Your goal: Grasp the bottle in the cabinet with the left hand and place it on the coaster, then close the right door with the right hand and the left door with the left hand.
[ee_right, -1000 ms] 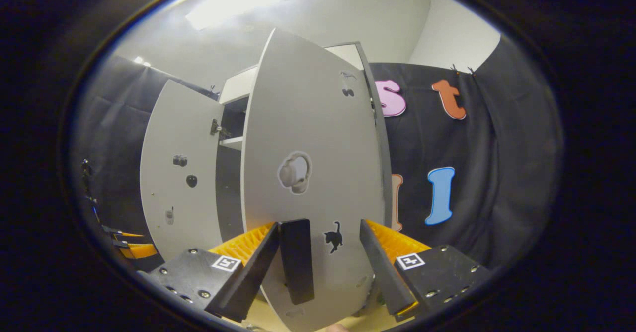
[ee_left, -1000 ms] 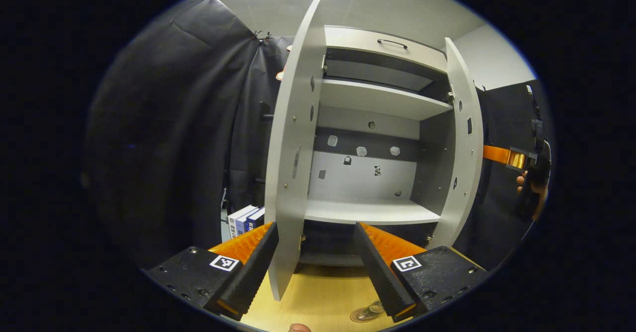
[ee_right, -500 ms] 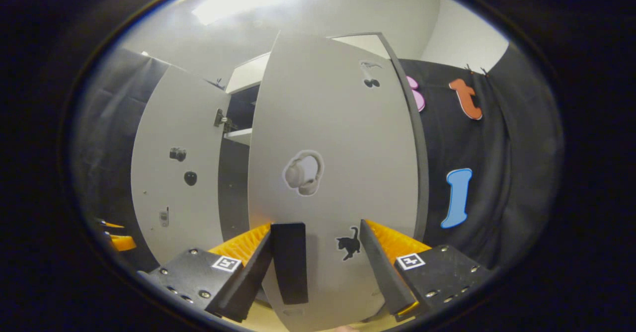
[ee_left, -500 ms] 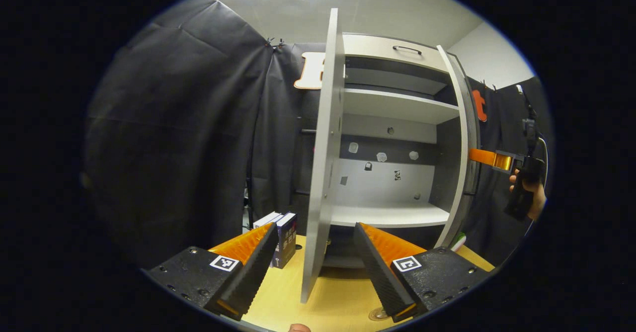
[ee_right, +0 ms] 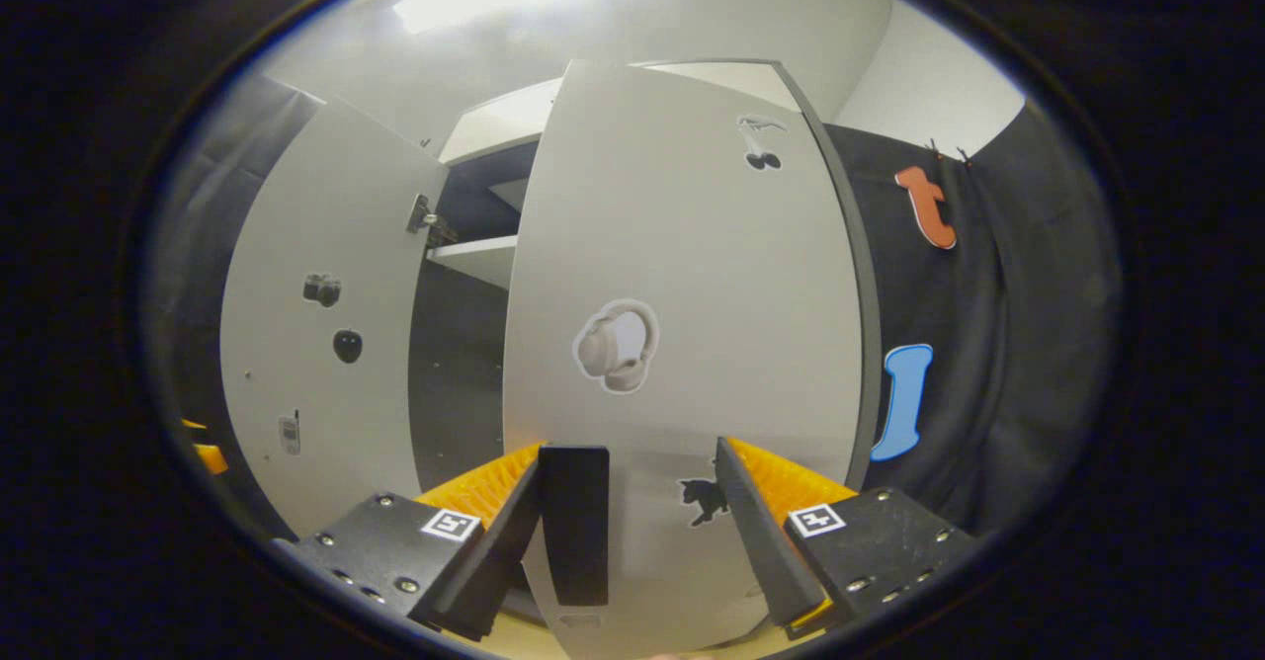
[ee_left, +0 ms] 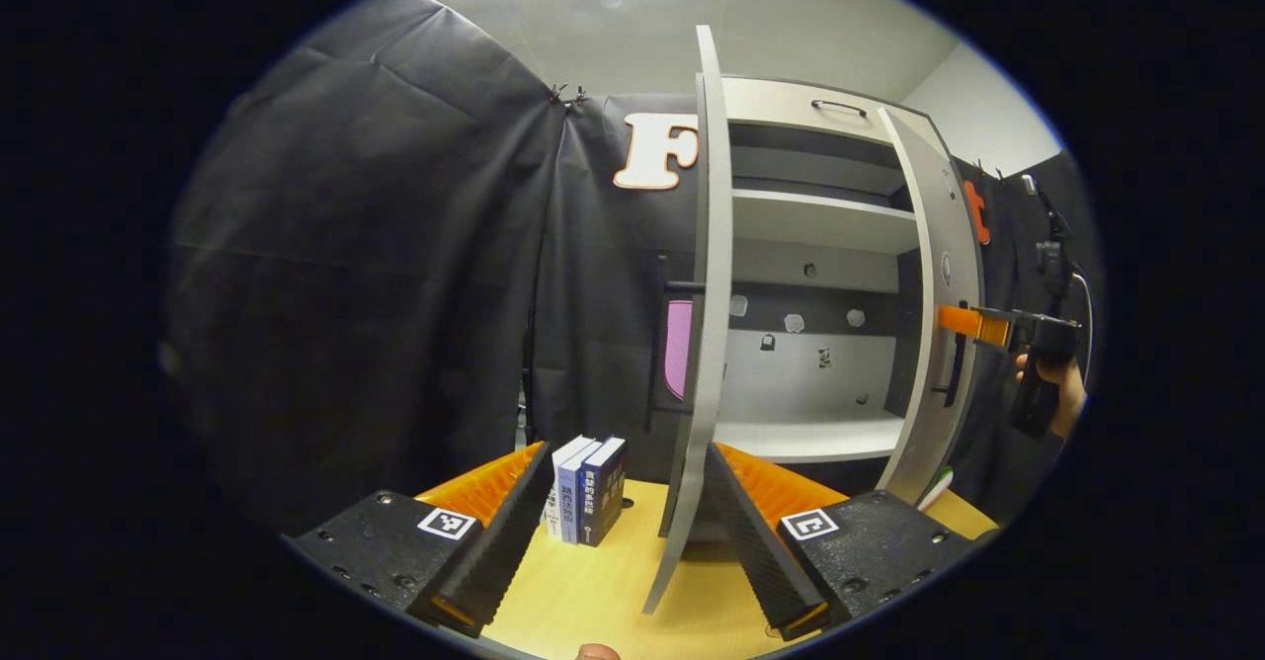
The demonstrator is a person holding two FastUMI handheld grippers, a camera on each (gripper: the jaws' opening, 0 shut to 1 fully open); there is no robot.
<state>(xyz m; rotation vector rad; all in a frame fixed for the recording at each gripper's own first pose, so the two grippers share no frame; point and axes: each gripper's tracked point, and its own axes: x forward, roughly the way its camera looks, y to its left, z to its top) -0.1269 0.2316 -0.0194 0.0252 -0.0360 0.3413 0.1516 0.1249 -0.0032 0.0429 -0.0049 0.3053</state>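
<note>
Grey right door [ee_right: 682, 275] facing right gripper [ee_right: 628, 532], handle [ee_right: 573, 522] between its wide jaws

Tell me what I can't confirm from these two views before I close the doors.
- Contact with the right door: in the right gripper view the right hand-held gripper sits at its dark handle, but touch can't be judged.
- Cabinet bottom compartment: in the left gripper view the left door and the left hand-held gripper cover it.
- Book cover text: too small.
</note>
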